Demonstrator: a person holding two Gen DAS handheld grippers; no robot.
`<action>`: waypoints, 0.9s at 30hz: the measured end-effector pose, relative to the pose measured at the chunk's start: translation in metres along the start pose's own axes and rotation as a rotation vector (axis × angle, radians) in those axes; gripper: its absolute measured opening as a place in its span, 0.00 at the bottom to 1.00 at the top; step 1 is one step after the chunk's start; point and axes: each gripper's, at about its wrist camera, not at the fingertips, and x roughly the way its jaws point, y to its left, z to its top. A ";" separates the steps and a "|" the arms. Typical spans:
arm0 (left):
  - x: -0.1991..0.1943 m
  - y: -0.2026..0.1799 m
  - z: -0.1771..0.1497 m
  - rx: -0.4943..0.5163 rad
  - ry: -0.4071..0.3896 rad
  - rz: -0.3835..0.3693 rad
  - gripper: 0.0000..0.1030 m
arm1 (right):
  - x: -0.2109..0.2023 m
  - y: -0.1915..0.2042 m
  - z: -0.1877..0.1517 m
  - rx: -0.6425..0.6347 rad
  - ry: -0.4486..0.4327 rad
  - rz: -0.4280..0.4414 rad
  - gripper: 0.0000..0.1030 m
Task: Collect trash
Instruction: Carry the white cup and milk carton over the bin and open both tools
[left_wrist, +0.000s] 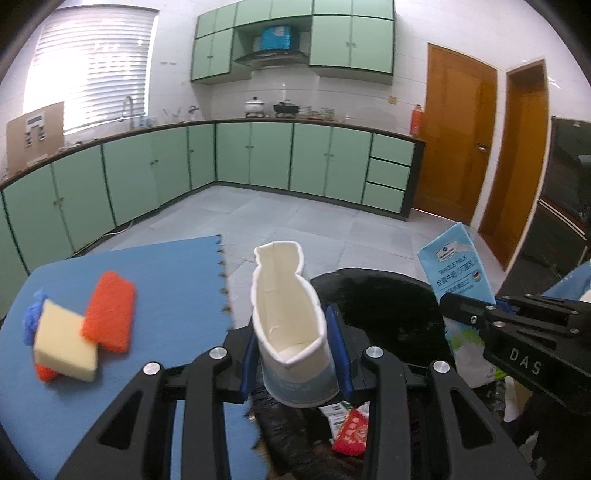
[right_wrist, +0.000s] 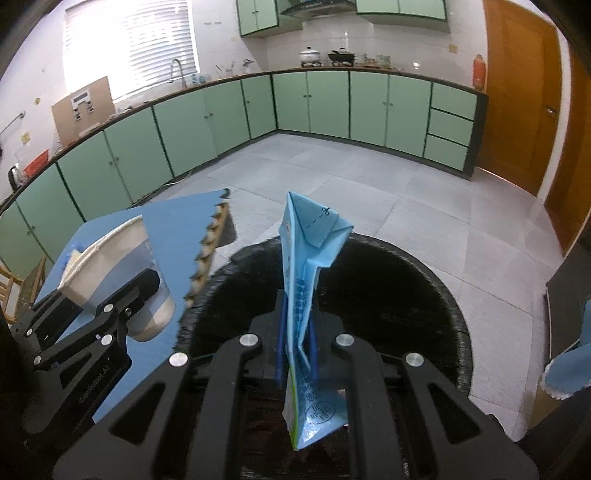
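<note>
A: Starting with the left wrist view, we've got the left tool clenched on a crushed paper cup, blue pads squeezing it from both sides so its rim is pinched into a long narrow shape.

B: And the cup is upright between the fingers, mouth up, held right at the near edge of the bin, which is lined with a black bag. Below the cup we can see bits of trash already in there, a red packet among them.

A: Off to the left, on the blue mat, we see a yellow sponge lying on top of an orange one, with something blue and crumpled just beside them.

B: On the right the other tool comes in, gripping a light blue milk carton over the bin.

A: Moving to the right wrist view now. We see the right tool shut tight on that milk carton, which is flattened thin and standing on end between the pads.

B: The carton hangs directly over the black mouth of the bin, folded top pointing away from us.

A: And at the left of this view we catch the left tool with the paper cup, tilted, over the blue mat just beside the bin's rim.

B: Green cabinets run along the far side of the tiled floor.
</note>
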 end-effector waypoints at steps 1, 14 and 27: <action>0.002 -0.003 0.000 0.004 0.001 -0.004 0.33 | 0.001 -0.005 -0.001 0.005 0.003 -0.006 0.09; 0.038 -0.032 -0.006 0.019 0.071 -0.102 0.52 | 0.027 -0.049 -0.012 0.062 0.026 -0.085 0.50; 0.014 0.010 -0.011 -0.017 0.053 -0.021 0.64 | 0.033 -0.025 -0.020 0.043 0.026 -0.096 0.78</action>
